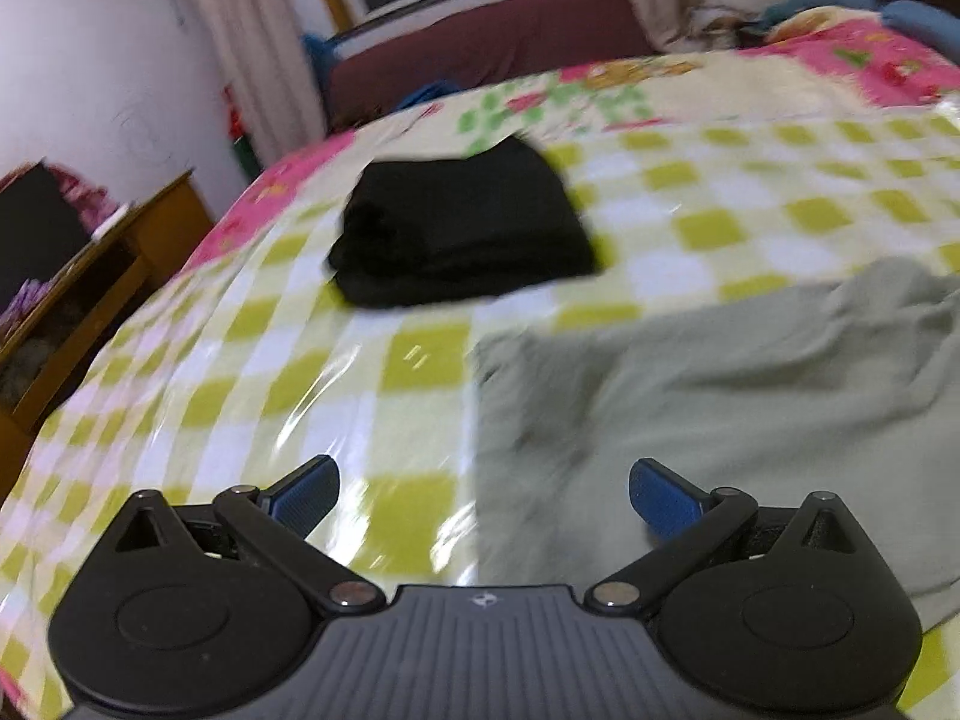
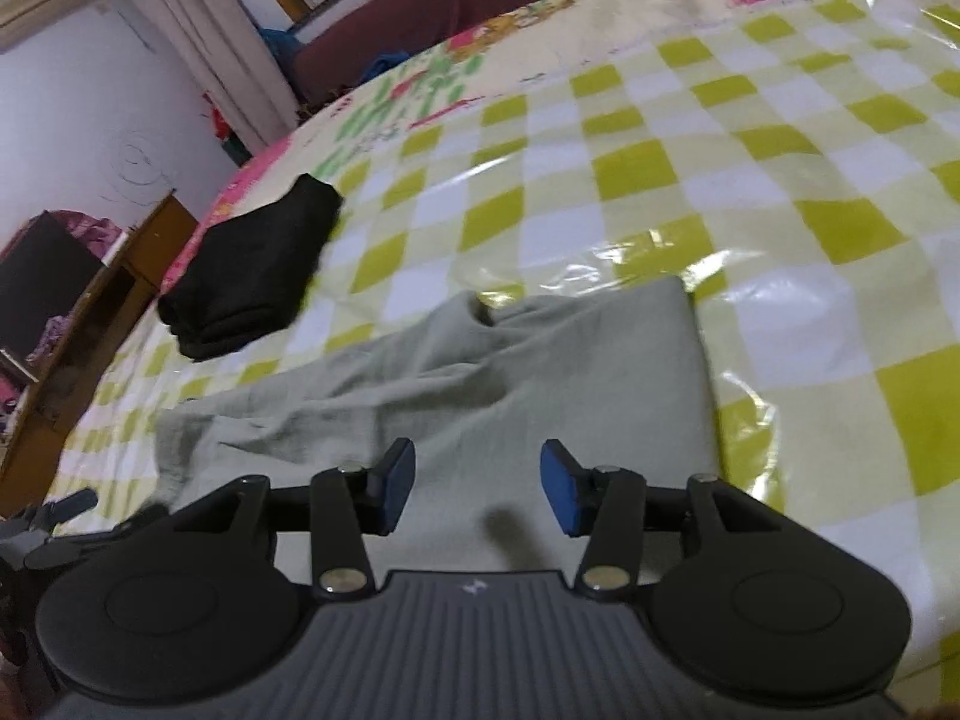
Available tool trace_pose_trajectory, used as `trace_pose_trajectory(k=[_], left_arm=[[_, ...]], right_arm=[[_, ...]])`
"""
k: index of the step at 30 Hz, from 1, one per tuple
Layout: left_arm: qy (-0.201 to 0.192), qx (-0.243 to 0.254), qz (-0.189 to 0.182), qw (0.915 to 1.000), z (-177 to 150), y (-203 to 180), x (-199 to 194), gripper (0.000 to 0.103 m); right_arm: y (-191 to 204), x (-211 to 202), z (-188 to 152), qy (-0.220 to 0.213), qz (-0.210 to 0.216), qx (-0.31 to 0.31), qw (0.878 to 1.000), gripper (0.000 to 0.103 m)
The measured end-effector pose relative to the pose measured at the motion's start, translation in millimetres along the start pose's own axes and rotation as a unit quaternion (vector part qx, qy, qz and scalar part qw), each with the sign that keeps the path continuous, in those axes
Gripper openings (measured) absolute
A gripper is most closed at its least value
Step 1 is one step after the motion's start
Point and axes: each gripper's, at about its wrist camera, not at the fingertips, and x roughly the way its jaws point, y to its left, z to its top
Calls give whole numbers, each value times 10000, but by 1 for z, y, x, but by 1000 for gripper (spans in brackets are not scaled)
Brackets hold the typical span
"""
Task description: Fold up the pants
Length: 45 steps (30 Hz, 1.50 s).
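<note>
**Two garments on the bed, both grippers empty**

My right wrist view showed the grey pants (image 2: 540,372) laid out with a neat square far corner, which my left wrist view cut off at its right edge. The right view alone caught a sliver of the left gripper (image 2: 54,525) at its lower left. I counted two garments: the grey pants near me and one folded black garment (image 1: 462,222) farther off, well apart, both on the checked plastic-covered bedspread (image 1: 780,180). My left gripper (image 1: 483,501) stood spread wide, straddling the pants' left edge, nothing between its pads. My right gripper (image 2: 477,489) hung partly spread over the pants (gripping nothing). Both views were blurred; creases were hard to read.
</note>
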Motion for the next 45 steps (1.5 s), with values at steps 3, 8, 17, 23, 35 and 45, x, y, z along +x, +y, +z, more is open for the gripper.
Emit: trace_pose_trajectory(k=[3, 8, 17, 23, 35, 45], left_arm=[[-50, 246, -121, 9996, 11, -18, 11, 103], [-128, 146, -216, 9996, 30, -24, 43, 103], [168, -243, -20, 9996, 24, 2, 82, 103], [-64, -216, 248, 9994, 15, 3, 51, 103], [-166, 76, -513, 9985, -13, -45, 0, 103], [-220, 193, -875, 9957, -26, -58, 4, 103]], right_arm=[[14, 20, 6, 163, 146, -133, 9997, 49], [34, 58, 14, 364, 209, -373, 9984, 50], [25, 75, 29, 257, -19, -192, 9995, 50], [0, 16, 15, -149, -224, 51, 9996, 54], [-82, -40, -27, -352, -293, 1367, 9896, 57], [-77, -28, -41, -21, 325, 1649, 9858, 58]])
